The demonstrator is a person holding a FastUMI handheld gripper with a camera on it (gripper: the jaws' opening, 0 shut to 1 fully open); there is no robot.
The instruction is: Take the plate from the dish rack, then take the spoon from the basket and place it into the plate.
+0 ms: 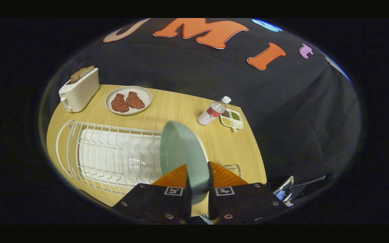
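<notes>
Claw [198, 175] grips the plate [177, 152] on edge between both fingers, lifted above the dish rack [106, 155] at its 3 o'clock end. Judging from this, setting it on the tabletop [181, 108] remains, then fetching the spoon.

- The tongs [198, 175] sit on two dark, blocky mounts.
- Each mount carries a small square black-and-white marker tag.
- Round metal screws dot the mounts.
- The fingers' [225, 175] outer faces are ribbed.

Grey-green plate [181, 152]; white wire dish rack [110, 152]; white toaster [79, 91]; pale wood-grain table [181, 108].
</notes>
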